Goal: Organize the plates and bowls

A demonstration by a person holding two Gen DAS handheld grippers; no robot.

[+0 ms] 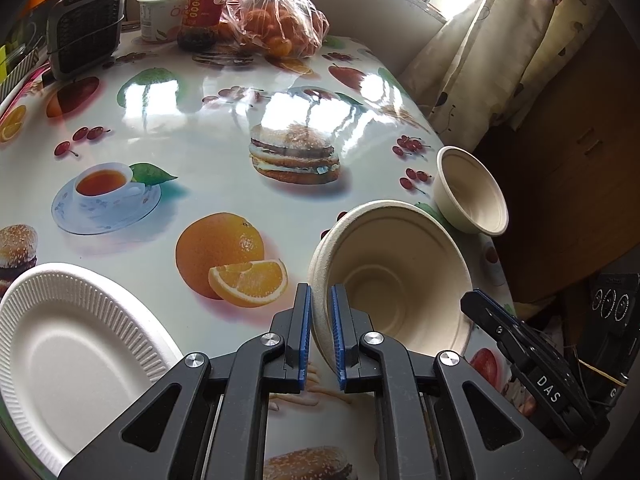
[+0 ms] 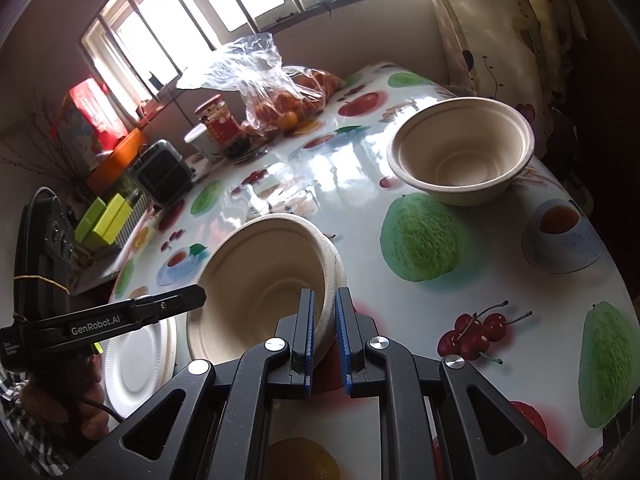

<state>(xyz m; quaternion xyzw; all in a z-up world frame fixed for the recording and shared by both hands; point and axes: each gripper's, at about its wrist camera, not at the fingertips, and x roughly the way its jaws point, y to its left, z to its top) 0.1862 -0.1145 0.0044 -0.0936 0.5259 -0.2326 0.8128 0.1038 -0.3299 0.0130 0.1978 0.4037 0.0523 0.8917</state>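
Observation:
A beige paper bowl (image 1: 384,280) is tilted near the table's right edge. My left gripper (image 1: 320,300) is shut on its left rim, and my right gripper (image 2: 325,308) is shut on its opposite rim (image 2: 334,268). The right gripper also shows in the left wrist view (image 1: 480,308). A second beige bowl (image 1: 472,192) stands upright beyond it by the table edge, also in the right wrist view (image 2: 460,148). A white ribbed paper plate (image 1: 72,352) lies at the near left, also in the right wrist view (image 2: 136,364).
The table (image 1: 192,144) has a glossy fruit-print cover. At its far end stand a bag of oranges (image 1: 276,24), a red jar (image 1: 204,4), a white tub (image 1: 160,12) and a small dark heater (image 1: 84,28). A curtain (image 1: 500,40) hangs on the right.

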